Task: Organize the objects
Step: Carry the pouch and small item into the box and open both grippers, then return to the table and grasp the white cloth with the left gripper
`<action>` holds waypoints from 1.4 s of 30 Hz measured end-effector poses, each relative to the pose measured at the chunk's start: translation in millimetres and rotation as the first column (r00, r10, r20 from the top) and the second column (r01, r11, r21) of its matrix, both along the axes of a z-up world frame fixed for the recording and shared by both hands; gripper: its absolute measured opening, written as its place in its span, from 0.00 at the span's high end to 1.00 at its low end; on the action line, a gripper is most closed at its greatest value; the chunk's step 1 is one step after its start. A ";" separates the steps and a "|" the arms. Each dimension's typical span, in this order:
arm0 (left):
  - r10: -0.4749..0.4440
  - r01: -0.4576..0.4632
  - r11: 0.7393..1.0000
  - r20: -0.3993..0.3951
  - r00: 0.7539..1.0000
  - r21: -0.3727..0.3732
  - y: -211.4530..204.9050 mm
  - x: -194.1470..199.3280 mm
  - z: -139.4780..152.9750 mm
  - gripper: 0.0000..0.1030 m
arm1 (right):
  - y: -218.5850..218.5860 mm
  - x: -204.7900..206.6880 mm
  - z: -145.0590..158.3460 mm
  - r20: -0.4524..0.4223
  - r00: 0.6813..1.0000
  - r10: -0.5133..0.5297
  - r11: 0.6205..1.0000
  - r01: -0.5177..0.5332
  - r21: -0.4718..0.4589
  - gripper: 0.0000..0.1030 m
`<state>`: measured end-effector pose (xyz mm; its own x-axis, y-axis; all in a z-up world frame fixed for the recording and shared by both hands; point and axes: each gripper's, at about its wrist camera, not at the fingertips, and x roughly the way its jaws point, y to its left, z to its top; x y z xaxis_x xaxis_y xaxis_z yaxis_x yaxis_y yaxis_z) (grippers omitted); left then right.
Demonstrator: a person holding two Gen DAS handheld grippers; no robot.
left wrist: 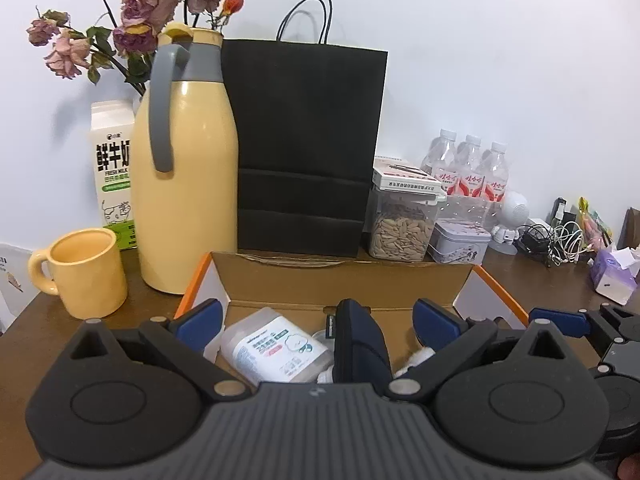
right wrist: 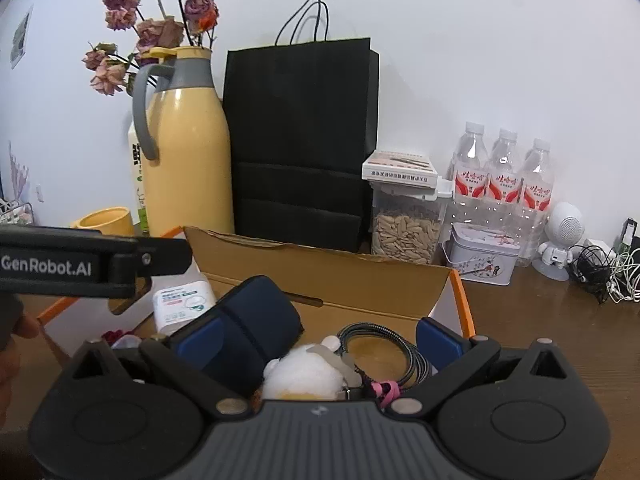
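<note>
An open cardboard box (left wrist: pixel 344 280) with orange edges sits on the wooden table. Inside lie a white wipes pack (left wrist: pixel 276 348), a navy case (left wrist: pixel 360 340) standing on edge, and a white plush (left wrist: pixel 420 356). My left gripper (left wrist: pixel 318 324) hangs open over the box, its blue pads wide apart and touching nothing. My right gripper (right wrist: pixel 319 340) is also open above the box (right wrist: pixel 320 276), over the plush (right wrist: pixel 304 372), a coiled cable (right wrist: pixel 384 348) and the navy case (right wrist: pixel 248 320). The case leans by its left pad and is not gripped.
Behind the box stand a yellow jug (left wrist: pixel 184 184), a yellow mug (left wrist: pixel 88 272), a milk carton (left wrist: pixel 112 168), a black paper bag (left wrist: pixel 304 148), a seed jar (left wrist: pixel 400 228), a tin (left wrist: pixel 458 244) and water bottles (left wrist: pixel 468 168). Cables (left wrist: pixel 560 244) and tissues (left wrist: pixel 612 276) lie at right.
</note>
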<state>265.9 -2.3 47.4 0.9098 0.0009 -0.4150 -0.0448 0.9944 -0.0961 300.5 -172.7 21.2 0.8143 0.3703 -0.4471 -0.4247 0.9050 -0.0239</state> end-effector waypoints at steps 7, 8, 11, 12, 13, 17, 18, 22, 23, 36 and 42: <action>0.012 -0.012 1.000 0.007 1.000 0.005 2.7 -27.8 5.4 0.00 | -1.4 -25.7 9.4 0.024 1.000 -0.004 1.000 0.004 -0.011 0.00; 0.014 -0.014 1.000 0.008 1.000 0.006 3.0 -32.2 5.9 0.00 | -2.0 -29.7 10.5 0.026 1.000 -0.004 1.000 0.004 -0.010 0.00; 0.019 -0.019 1.000 0.005 1.000 0.012 3.8 -45.0 7.1 0.00 | -3.5 -41.8 12.8 0.031 1.000 -0.005 1.000 0.006 -0.016 0.00; 0.019 -0.019 1.000 0.003 1.000 0.014 3.9 -49.3 7.4 0.00 | -3.9 -46.1 13.2 0.032 0.999 -0.006 1.000 0.006 -0.017 0.00; 0.020 -0.020 1.000 0.002 1.000 0.017 3.9 -54.0 7.7 0.00 | -4.4 -50.2 13.7 0.032 0.999 -0.005 1.000 0.006 -0.018 0.00; 0.021 -0.021 0.999 -0.004 1.000 0.027 3.3 -71.3 8.4 0.00 | -7.1 -68.3 15.3 0.035 0.999 -0.005 1.000 0.005 -0.018 0.00; 0.021 -0.021 0.999 -0.006 1.000 0.029 3.4 -75.2 8.5 0.00 | -8.1 -72.9 15.6 0.035 0.999 -0.004 1.000 0.005 -0.018 0.00; 0.020 -0.020 0.999 -0.015 1.000 0.034 3.3 -92.5 6.4 0.00 | -12.5 -90.0 15.0 0.034 0.999 -0.004 1.000 0.005 -0.026 0.00; 0.021 -0.021 0.999 -0.019 1.000 0.035 3.5 -96.5 5.5 0.00 | -13.6 -94.1 14.3 0.033 0.999 -0.005 1.000 0.006 -0.027 0.00; -0.018 0.023 0.999 -0.182 0.983 0.026 -0.4 -128.5 -23.3 0.00 | -30.8 -132.2 -10.8 -0.022 1.000 -0.021 0.999 0.019 -0.049 0.00; -0.048 0.052 0.999 -0.274 0.961 0.007 -8.0 -137.0 -42.9 0.00 | -46.2 -141.6 -27.4 -0.059 0.997 -0.040 0.998 0.037 -0.055 0.00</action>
